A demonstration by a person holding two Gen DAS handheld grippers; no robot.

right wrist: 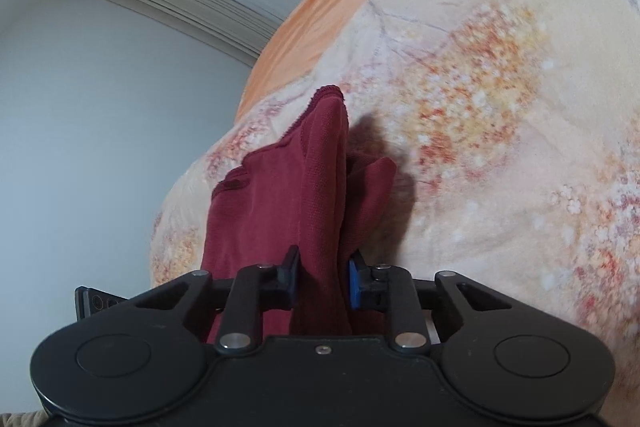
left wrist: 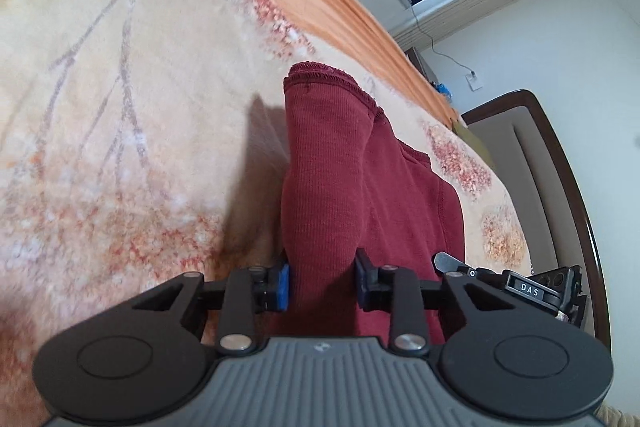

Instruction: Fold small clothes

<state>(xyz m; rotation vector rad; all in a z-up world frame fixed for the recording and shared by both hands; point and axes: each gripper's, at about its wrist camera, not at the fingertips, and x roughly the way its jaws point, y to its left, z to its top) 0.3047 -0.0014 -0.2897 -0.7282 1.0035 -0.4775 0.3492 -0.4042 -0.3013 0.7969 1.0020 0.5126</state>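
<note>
— Floral bedding in cream and orange covers the bed (left wrist: 120, 107); where is the garment?

— On it. A dark red ribbed garment (left wrist: 332, 187) with stitched hems rises in a bunched fold. The left claw (left wrist: 323, 281) is closed on one part, the right claw (right wrist: 323, 281) pinches another, cloth pressed between each pair of pads.
</note>
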